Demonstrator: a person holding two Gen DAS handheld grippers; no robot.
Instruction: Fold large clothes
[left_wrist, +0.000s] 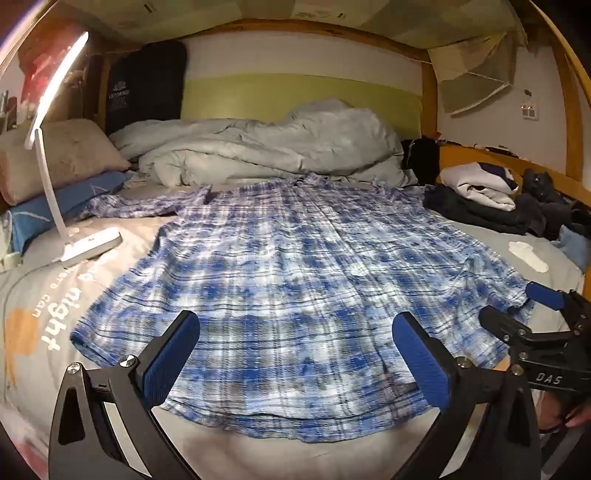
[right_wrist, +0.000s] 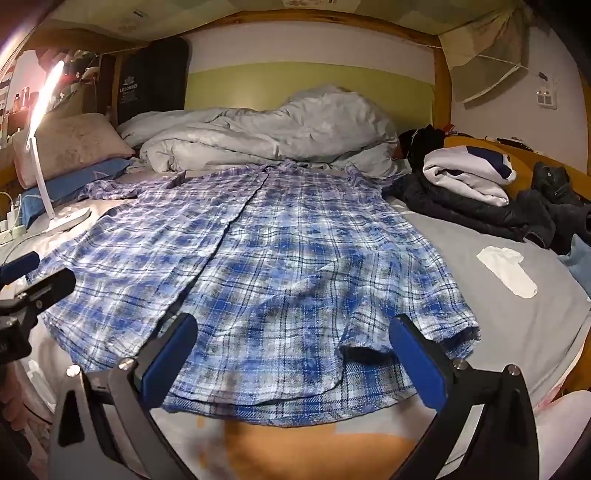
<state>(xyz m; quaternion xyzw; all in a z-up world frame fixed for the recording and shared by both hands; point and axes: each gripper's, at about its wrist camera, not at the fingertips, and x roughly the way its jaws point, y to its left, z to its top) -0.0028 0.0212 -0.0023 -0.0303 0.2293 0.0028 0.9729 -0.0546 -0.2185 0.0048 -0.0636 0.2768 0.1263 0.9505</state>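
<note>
On the bed (left_wrist: 498, 240) a blue plaid shirt (left_wrist: 295, 277) lies flat; left gripper (left_wrist: 295, 354) and right gripper (right_wrist: 293, 354) gape empty.

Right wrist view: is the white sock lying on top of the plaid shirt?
No, the white sock lies on the bare grey sheet to the right of the plaid shirt, clear of its edge.

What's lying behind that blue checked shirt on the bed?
Behind the plaid shirt lies a rumpled grey duvet, with a green wall panel beyond. Whatever the duvet covers is hidden.
</note>
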